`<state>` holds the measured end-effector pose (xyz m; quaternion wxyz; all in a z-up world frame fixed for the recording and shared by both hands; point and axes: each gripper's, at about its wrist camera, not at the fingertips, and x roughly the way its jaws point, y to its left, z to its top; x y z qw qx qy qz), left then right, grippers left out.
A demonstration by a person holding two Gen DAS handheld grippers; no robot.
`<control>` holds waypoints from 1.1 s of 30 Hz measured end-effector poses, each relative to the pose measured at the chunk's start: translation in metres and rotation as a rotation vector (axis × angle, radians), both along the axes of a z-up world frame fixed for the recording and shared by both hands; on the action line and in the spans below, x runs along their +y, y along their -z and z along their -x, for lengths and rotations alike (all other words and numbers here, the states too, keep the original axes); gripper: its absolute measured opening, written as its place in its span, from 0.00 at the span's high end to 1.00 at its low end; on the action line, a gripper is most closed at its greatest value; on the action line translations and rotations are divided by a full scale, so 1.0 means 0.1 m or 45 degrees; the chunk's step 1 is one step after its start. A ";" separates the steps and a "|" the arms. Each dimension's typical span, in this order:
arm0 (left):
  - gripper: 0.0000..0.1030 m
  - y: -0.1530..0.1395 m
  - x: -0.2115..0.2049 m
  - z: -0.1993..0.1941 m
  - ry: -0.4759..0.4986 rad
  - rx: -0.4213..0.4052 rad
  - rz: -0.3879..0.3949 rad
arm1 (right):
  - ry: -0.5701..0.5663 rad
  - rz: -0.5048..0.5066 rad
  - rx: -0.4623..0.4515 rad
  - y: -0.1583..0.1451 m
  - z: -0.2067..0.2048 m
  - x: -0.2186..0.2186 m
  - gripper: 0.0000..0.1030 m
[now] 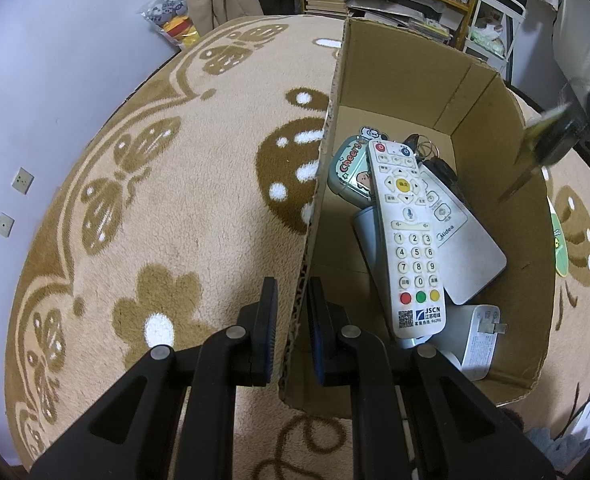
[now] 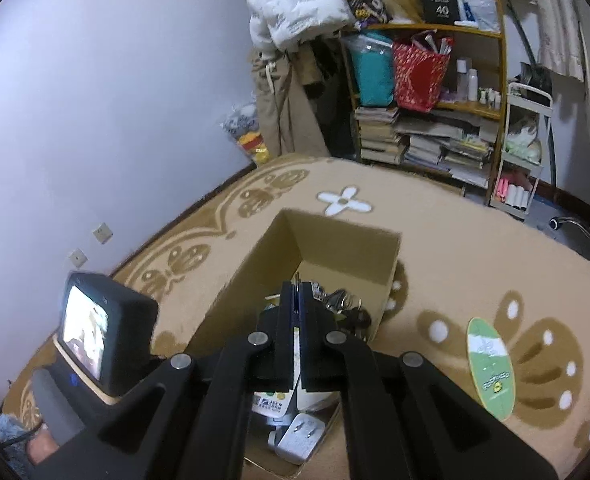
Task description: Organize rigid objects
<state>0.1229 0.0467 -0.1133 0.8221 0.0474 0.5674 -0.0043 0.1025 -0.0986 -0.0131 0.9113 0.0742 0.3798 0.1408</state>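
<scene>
Black fingers [image 1: 269, 312] of the left gripper [image 1: 291, 308] straddle the near left wall of the cardboard box [image 1: 379, 80], one finger outside over the carpet [image 1: 199, 216] and one inside; they sit close on the corrugated edge, but whether they actually clamp it I cannot tell.

Inside the box, a white remote [image 1: 409, 240] with number keys and red, green and yellow buttons lies on top, slanting from the far left toward the near right. Under it, to the right, rests a grey Midea remote [image 1: 461, 252], and to the far left a small case printed "Cheers" [image 1: 349, 172]. A white plug adapter [image 1: 481, 340] lies at the near right corner, and a bunch of keys [image 1: 423, 148] sits toward the far end.

From the right wrist view, the right gripper [image 2: 298, 292] hangs above the box, its fingers [image 2: 286, 320] pressed together on something thin that I cannot make out. On the carpet to the right of the box lies a green oval card [image 2: 491, 368].
</scene>
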 end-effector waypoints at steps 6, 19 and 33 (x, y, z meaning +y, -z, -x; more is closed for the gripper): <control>0.87 0.01 0.02 -0.02 -0.002 0.007 0.001 | -0.040 0.018 0.089 0.25 -0.02 0.11 0.97; 0.87 0.03 0.03 -0.03 0.001 0.011 0.007 | 0.092 0.099 0.063 0.26 -0.02 -0.14 0.92; 0.87 0.03 0.03 -0.04 0.003 0.008 0.001 | 0.314 0.157 0.070 0.28 -0.12 -0.92 0.13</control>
